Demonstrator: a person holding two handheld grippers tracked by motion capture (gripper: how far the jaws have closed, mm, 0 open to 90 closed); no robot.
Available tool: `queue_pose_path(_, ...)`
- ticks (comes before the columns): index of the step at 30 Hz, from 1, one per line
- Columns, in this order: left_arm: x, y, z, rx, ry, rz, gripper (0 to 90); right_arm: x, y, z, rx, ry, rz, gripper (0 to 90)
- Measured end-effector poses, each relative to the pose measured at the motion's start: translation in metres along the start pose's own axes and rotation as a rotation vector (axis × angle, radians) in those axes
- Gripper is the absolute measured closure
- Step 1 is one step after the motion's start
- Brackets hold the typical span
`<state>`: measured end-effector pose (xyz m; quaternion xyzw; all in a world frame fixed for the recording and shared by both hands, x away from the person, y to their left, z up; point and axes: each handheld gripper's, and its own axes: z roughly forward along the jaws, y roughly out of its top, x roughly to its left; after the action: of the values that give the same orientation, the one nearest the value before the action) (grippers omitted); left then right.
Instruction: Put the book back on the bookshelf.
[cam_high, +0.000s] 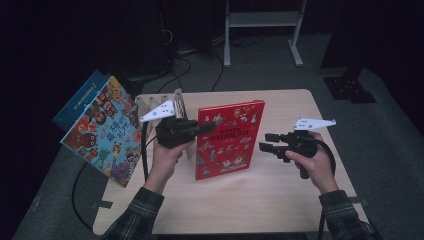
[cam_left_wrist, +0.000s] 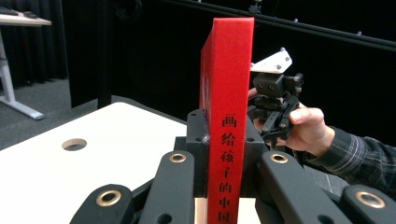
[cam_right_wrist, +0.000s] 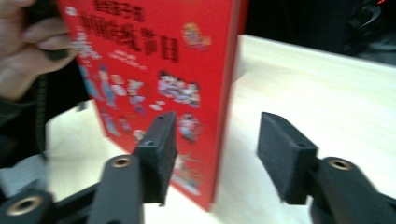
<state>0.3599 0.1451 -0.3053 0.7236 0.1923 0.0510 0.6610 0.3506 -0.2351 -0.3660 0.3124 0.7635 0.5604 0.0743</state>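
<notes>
A glossy red hardcover book with printed paper covers (cam_high: 230, 139) is seen at the frame's centre, its cloth-smooth spine lettered in black. It is clamped by the matt black plastic left gripper (cam_left_wrist: 219, 154), whose links are fitted with brass-coloured metal bushings. Rough foam-like pads are shown on the matt black right gripper (cam_right_wrist: 215, 149). A pale, smooth, matt wooden tabletop (cam_high: 280, 190) is seen below.

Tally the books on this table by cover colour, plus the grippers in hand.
Red books: 1, the red book held upright, its spine clamped in the left gripper
Colourful illustrated books: 1, leaning at the table's left edge
Blue books: 1, behind the colourful one
Grippers: 2, the right gripper open beside the red book
Total: 3 books, 2 grippers
</notes>
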Motion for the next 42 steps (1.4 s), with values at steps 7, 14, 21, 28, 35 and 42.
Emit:
queue_pose_path(7, -0.003, 0.003, -0.005, -0.005, 0.045, 0.002, 80.0, -0.009, -0.010, 0.001, 0.052, -0.121, -0.024, 34.7)
queue_pose_path(14, -0.004, 0.005, -0.015, -0.006, 0.086, -0.005, 80.1, -0.022, -0.026, 0.001, 0.090, -0.245, -0.008, 25.2)
queue_pose_path(21, -0.005, 0.010, -0.031, -0.029, 0.128, 0.000, 80.0, -0.037, -0.043, -0.003, 0.139, -0.356, 0.031, 23.3)
queue_pose_path(28, -0.009, 0.013, -0.048, -0.050, 0.162, 0.008, 80.0, -0.052, -0.059, -0.006, 0.196, -0.422, 0.072, 21.9)
queue_pose_path(35, -0.011, 0.014, -0.065, -0.063, 0.183, 0.008, 80.0, -0.065, -0.072, -0.003, 0.253, -0.476, 0.091, 20.6)
queue_pose_path(42, -0.012, 0.016, -0.084, -0.082, 0.213, 0.004, 80.0, -0.076, -0.081, 0.000, 0.297, -0.515, 0.112, 21.5)
